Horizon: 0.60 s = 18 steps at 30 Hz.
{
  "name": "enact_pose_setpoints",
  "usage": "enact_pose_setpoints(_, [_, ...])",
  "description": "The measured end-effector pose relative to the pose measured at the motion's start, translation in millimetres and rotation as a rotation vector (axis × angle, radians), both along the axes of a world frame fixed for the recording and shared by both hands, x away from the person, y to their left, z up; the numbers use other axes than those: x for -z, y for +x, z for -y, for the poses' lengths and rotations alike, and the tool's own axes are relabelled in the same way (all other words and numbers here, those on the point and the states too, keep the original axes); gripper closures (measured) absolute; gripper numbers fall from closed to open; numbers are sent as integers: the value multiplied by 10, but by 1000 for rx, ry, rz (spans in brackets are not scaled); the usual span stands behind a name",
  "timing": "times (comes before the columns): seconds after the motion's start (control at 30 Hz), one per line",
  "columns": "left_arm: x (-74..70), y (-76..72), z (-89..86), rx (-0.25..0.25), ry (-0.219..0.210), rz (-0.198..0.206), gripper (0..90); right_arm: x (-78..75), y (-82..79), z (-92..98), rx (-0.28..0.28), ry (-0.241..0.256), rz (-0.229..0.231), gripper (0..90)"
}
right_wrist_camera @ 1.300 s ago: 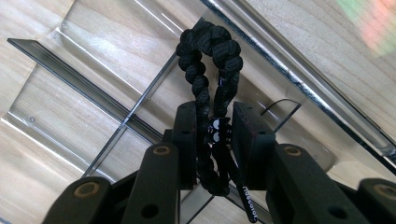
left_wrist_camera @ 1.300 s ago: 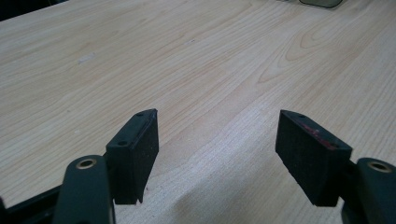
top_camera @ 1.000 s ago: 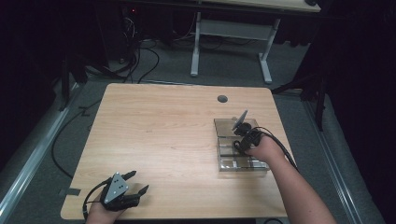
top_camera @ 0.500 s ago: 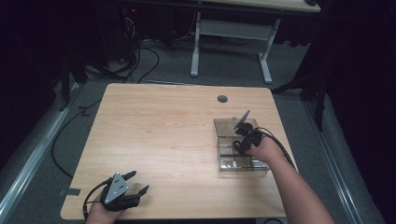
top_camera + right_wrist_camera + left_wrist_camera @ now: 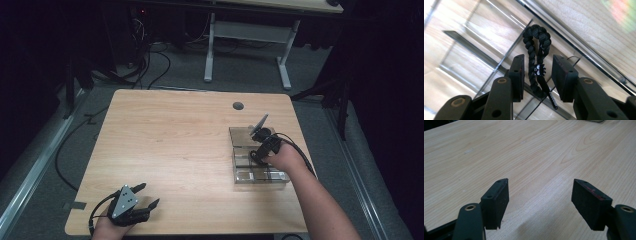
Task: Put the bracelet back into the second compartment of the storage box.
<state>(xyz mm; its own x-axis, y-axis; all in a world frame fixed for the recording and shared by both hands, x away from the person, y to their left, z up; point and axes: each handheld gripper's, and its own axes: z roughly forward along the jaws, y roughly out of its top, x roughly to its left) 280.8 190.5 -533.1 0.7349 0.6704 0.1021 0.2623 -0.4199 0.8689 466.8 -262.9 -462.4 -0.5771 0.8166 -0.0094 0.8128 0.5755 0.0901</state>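
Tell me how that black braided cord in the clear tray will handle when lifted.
The braided cord is folded into a loop, so it will probably hang limp and dangle. Its woven surface should grip the right gripper well. It looks light; the clear tray likely stays put.

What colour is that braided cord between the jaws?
Black, the braided cord; clearest in the right gripper view.

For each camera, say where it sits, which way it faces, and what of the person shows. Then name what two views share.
High view: above the person's side, facing forward and down on the table; both forearms and hand-held grippers show.
Left gripper view: rides the left hand-held gripper, facing bare wood between parted jaws.
Right gripper view: rides the right hand-held gripper, facing down at a black braided cord.
Shared: the clear tray appears in the high and right gripper views.
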Motion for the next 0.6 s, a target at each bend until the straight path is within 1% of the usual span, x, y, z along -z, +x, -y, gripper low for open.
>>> enact_pose_setpoints(0.07, [0, -1, 1, 0, 0, 0, 308, -51, -18, -7, 14, -12, 1, 630])
enact_pose_setpoints(0.1, [0, -1, 1, 0, 0, 0, 308, -74, -14, 4, 0, -12, 11, 630])
enact_pose_setpoints(0.2, [-1, -2, 1, 1, 2, -1, 308, -148, -27, 10, 18, 3, 19, 630])
enact_pose_setpoints(0.23, [-1, -2, 1, 1, 2, -1, 308, -164, -24, 15, 10, 1, 22, 630])
enact_pose_setpoints(0.3, [-1, -1, 1, 1, 2, -2, 308, -186, -27, 17, 11, -2, 24, 630])
enact_pose_setpoints(0.37, [-1, -1, 1, 1, 2, -2, 308, -196, -24, 22, -4, 1, 32, 629])
enact_pose_setpoints(0.4, [-1, -1, 1, 2, 2, -2, 308, -201, -32, 14, 15, 2, 28, 629])
enact_pose_setpoints(0.43, [-1, -1, 1, 1, 2, -2, 308, -201, -34, 12, 19, 3, 27, 629])
enact_pose_setpoints(0.47, [-1, -2, 0, 1, 2, -2, 308, -193, -14, 27, -22, 1, 37, 629])
enact_pose_setpoints(0.53, [1, -2, 2, 0, 0, 0, 308, -183, -36, 2, 13, -2, 26, 629])
enact_pose_setpoints(0.6, [1, -2, 1, 1, 0, -1, 308, -175, -38, -4, 0, -4, 27, 631])
